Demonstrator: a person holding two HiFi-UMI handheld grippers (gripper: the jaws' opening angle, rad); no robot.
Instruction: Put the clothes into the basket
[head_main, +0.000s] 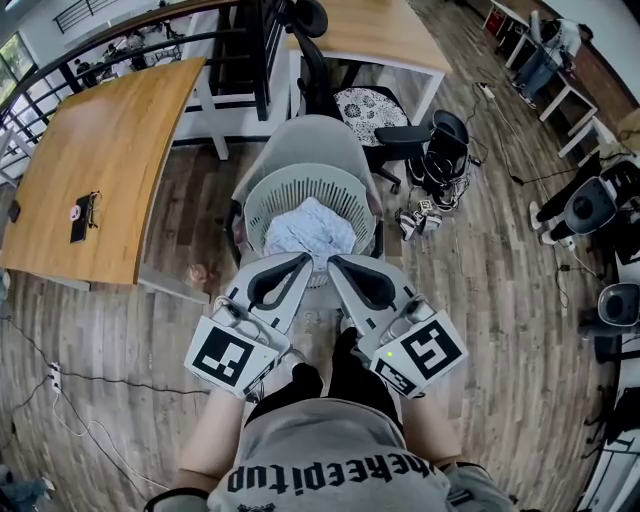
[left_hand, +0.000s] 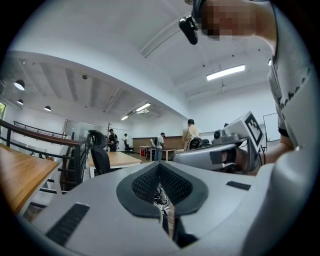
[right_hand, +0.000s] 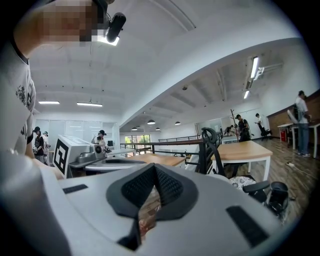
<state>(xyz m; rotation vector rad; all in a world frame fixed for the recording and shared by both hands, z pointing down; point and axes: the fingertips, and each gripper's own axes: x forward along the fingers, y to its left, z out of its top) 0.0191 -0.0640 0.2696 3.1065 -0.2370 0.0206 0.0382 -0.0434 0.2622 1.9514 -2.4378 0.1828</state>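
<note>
Two grippers: left gripper (head_main: 300, 262) and right gripper (head_main: 338, 262) are held level and side by side, tips over the near rim of the basket. Each has its jaws pressed together with nothing between them.
Clothes (head_main: 310, 230): one pale bundle lies inside the basket and reaches toward the near side, where the gripper tips hide its edge. No other garment shows on the floor or tables.
Basket (head_main: 272, 195): a white slotted tub, upright, resting on the seat of a grey chair (head_main: 300, 140).
Task standing: judged complete or nearly so, as no loose clothing shows outside the basket.
Risk, basket: it is perched on a chair seat that may swivel or roll. A knock from either gripper while pulling away could tip it or slide it off.
Risk, clothes: the bundle lies close under the tips. A jaw catching a fold could drag it over the rim.
Risk, footing: cables (head_main: 440, 165) and gear lie on the floor right of the chair. A step that way could snag.
</note>
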